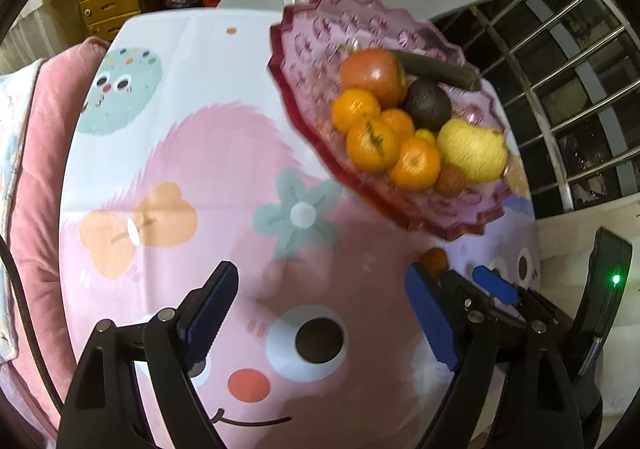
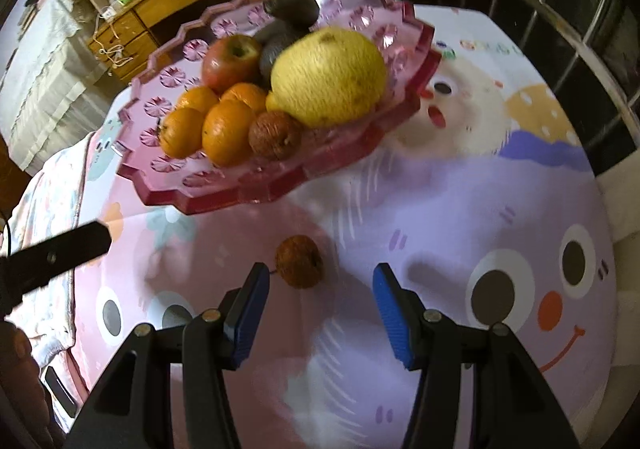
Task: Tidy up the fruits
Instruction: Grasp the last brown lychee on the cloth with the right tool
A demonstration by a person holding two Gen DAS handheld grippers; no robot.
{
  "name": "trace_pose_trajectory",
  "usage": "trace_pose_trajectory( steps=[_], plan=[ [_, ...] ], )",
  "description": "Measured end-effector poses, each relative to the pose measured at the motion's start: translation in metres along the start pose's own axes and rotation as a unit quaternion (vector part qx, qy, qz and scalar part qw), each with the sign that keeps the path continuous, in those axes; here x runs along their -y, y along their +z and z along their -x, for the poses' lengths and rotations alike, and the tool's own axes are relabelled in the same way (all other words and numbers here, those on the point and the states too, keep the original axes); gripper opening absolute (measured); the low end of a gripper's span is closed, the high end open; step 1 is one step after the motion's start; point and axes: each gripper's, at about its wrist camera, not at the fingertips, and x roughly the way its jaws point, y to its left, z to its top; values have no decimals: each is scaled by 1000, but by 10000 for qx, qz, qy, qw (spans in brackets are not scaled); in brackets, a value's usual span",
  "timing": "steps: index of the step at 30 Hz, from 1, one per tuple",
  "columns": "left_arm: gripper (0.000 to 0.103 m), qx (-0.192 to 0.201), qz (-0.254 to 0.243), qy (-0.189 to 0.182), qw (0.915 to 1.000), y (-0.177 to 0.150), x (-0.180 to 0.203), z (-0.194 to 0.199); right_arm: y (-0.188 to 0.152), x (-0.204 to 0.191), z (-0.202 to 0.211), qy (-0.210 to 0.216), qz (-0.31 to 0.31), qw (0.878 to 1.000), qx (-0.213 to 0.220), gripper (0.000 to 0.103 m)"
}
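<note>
One fruit left outside the dish. A small brownish, wrinkled fruit [image 2: 299,261] lies alone on the tabletop [image 2: 440,209], on the cartoon-printed cloth, just in front of the pink scalloped dish [image 2: 224,189]. Everything else is already heaped in that dish: oranges [image 2: 228,129], a red apple [image 2: 231,61], a big yellow fruit [image 2: 328,77], dark fruits [image 2: 292,7] at the back and a second brownish fruit [image 2: 275,135] near the front rim.

Step in hand, as I judge it: reaching for the stray fruit to add it to the dish.

My right gripper [image 2: 320,309] points steeply down at the cloth, jaws spread with nothing between them. The stray fruit sits just ahead of the fingertips and a little toward the left finger, not yet inside the gap and not touched.

My left gripper [image 1: 324,313] also points steeply down, jaws spread wide over the printed face on the cloth, holding nothing. From its view the dish [image 1: 400,209] stands up and to the right; the right gripper [image 1: 456,289] shows at the lower right, with a glimpse of something orange-brown just beyond it, likely the same stray fruit.

Next move calls for: carry the right gripper forward and slightly left so the fruit lands centred between the pads, lower to its middle, close gently since it looks soft-skinned and round enough to roll. Then lift clear of the raised rim and find a free spot; the near side is crowded, the left side of the dish looks bare.
</note>
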Motion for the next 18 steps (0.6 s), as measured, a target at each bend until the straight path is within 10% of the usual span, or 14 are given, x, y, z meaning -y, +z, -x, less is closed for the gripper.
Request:
trace_pose_trajectory(
  steps=[18],
  plan=[
    [84,-536,-60,738,9958,-19,-31,-19,8,-12,-33,-174,-651,9958,-613,50]
  ],
)
